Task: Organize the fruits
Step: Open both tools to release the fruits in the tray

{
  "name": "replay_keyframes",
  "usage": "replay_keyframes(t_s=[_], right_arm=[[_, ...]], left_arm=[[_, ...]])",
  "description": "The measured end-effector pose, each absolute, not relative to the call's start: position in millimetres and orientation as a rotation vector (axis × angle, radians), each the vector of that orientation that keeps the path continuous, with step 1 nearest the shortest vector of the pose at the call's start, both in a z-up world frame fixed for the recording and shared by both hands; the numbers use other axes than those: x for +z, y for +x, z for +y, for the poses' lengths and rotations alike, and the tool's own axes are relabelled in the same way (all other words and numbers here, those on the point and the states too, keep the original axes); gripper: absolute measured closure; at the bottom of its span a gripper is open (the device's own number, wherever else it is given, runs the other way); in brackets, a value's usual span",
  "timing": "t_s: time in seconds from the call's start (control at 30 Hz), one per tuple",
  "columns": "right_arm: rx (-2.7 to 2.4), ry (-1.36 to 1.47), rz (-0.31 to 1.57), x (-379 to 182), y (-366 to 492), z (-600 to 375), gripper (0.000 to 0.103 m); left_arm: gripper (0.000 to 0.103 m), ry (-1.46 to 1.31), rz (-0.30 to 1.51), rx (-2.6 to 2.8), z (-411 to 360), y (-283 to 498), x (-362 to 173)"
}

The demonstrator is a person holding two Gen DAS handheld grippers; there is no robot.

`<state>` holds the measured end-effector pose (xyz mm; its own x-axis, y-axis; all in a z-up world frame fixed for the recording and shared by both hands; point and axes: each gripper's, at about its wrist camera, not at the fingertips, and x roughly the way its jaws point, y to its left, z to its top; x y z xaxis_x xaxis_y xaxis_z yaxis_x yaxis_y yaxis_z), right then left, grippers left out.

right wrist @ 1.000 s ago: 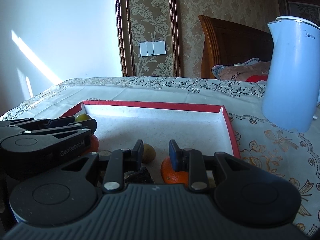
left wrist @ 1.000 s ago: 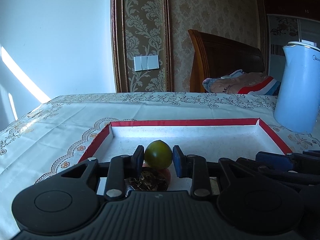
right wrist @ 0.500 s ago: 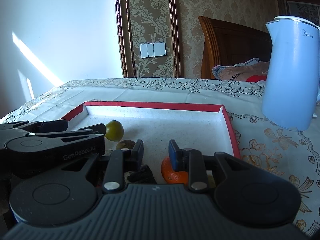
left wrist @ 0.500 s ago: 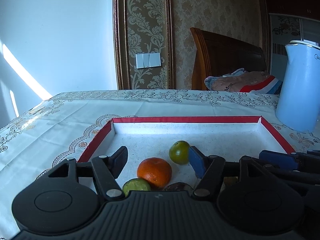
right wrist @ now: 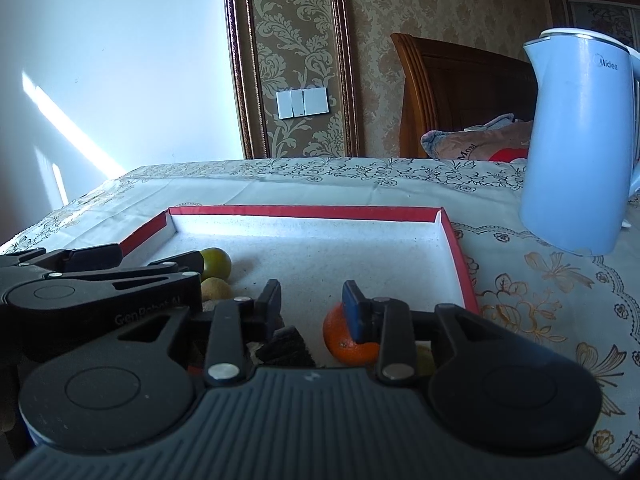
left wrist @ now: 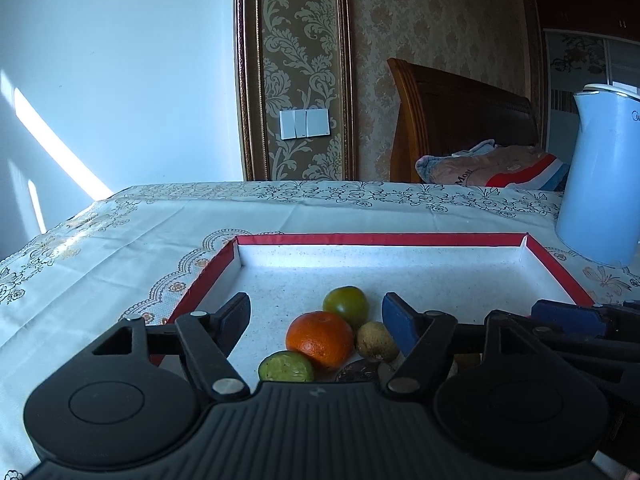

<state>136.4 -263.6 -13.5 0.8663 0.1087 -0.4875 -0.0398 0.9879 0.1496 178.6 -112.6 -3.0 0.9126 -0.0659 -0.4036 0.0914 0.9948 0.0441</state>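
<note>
A red-rimmed white tray (left wrist: 400, 239) lies on the tablecloth. In the left wrist view it holds a green round fruit (left wrist: 345, 306), an orange (left wrist: 320, 339), a brownish kiwi-like fruit (left wrist: 376, 341), a green fruit (left wrist: 286, 367) and a dark fruit (left wrist: 358, 372) near the front. My left gripper (left wrist: 316, 316) is open and empty above these fruits. In the right wrist view my right gripper (right wrist: 312, 300) is open, with an orange (right wrist: 348, 344) low behind its right finger. The green fruit (right wrist: 216, 263) and the brownish fruit (right wrist: 216, 289) lie to its left.
A pale blue kettle (right wrist: 580, 144) stands on the table right of the tray, also in the left wrist view (left wrist: 600, 176). The left gripper's body (right wrist: 100, 284) is at the left of the right wrist view. A wooden headboard and a wall lie behind the table.
My left gripper opened and let go of the green fruit, which now lies in the tray, and it drew back. The right gripper has stayed nearly still.
</note>
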Motion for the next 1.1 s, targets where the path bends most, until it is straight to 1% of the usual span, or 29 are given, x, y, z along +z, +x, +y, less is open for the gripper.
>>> replay_keyframes(t_s=[0.53, 0.57, 0.6, 0.7, 1.1], right_arm=[[0.072, 0.152, 0.503, -11.1, 121.3, -262.9, 0.068], [0.069, 0.152, 0.502, -11.0, 120.7, -262.8, 0.065], [0.066, 0.153, 0.5, -10.9, 120.5, -263.0, 0.064], [0.061, 0.158, 0.499, -11.0, 119.6, -264.2, 0.063], [0.063, 0.161, 0.5, -10.9, 111.8, -259.9, 0.063]], left_arm=[[0.03, 0.051, 0.418, -0.089, -101.0, 161.2, -3.3], [0.03, 0.05, 0.418, -0.09, -100.7, 161.0, -3.1], [0.03, 0.046, 0.419, -0.091, -100.0, 161.1, -2.9], [0.022, 0.04, 0.414, -0.088, -99.8, 160.1, -1.9], [0.022, 0.054, 0.457, -0.098, -99.9, 155.7, -4.1]])
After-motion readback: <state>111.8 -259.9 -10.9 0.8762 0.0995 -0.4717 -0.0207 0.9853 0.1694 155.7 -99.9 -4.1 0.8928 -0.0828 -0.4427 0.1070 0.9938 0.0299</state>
